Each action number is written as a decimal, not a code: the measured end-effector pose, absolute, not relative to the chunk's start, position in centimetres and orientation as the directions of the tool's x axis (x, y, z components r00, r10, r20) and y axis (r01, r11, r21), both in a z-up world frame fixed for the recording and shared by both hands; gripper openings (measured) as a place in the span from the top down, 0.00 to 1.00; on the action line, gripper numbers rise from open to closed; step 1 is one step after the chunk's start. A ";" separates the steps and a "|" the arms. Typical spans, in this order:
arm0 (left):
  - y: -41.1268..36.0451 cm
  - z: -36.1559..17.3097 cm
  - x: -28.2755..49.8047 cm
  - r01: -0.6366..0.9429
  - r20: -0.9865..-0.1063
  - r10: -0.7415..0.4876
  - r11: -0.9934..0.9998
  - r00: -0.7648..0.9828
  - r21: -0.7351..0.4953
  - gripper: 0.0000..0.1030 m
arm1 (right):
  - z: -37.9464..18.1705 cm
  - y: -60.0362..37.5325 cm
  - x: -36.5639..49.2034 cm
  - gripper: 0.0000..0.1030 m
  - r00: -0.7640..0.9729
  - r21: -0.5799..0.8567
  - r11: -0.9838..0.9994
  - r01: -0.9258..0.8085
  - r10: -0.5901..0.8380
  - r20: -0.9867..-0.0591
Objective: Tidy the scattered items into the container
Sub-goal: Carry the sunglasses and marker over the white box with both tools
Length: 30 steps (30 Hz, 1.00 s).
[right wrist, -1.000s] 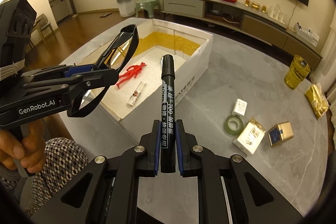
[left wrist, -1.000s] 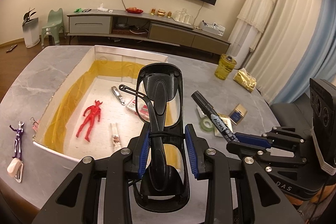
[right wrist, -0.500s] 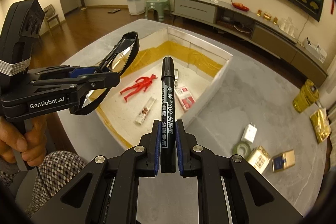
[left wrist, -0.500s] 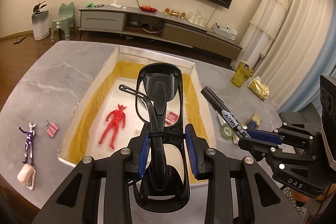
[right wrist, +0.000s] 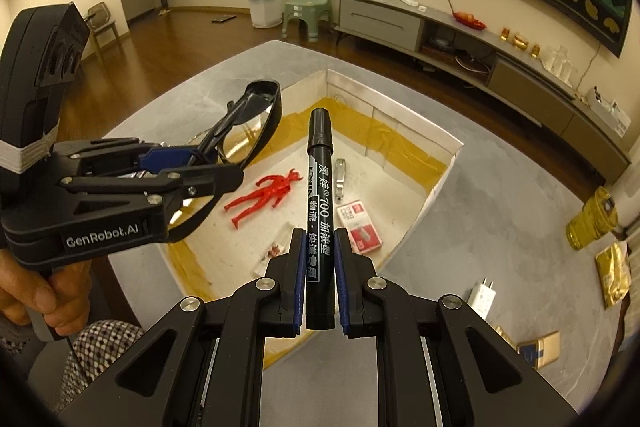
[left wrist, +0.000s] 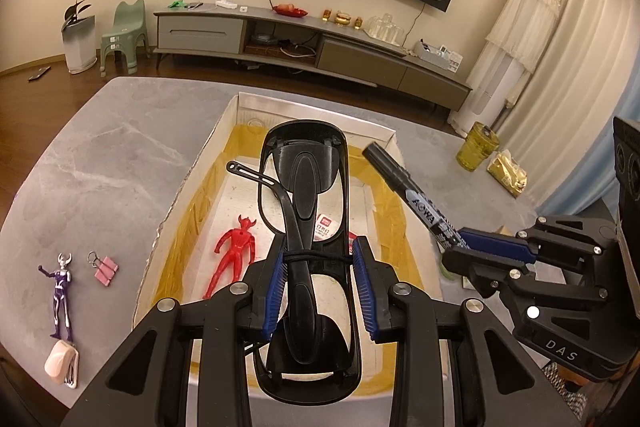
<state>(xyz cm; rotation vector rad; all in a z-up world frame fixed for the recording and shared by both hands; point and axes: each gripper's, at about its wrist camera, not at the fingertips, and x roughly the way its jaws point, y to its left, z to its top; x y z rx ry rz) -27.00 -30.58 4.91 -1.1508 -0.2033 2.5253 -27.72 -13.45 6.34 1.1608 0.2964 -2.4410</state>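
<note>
Left gripper (left wrist: 318,285) has its ribbed blue fingers clamped on glossy black sunglasses (left wrist: 306,227); right gripper (right wrist: 318,281) pinches a round black marker (right wrist: 319,211). Both hover over the shallow white box (right wrist: 436,183), edged with yellow tape, on the grey marbled table (left wrist: 100,163), a red plastic figure (right wrist: 264,197) inside.

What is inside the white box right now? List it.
Inside the white box: a red figure, a red-and-white packet, a metal clipper and a small clear packet. The held sunglasses and marker cover part of the floor.
</note>
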 end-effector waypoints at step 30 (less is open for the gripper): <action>-30.1 -1.4 -39.1 -0.046 -0.827 0.355 -0.926 -0.437 -0.374 0.67 | 0.7 -14.7 -40.6 0.85 -0.464 -0.001 -0.920 0.391 -0.196 -0.864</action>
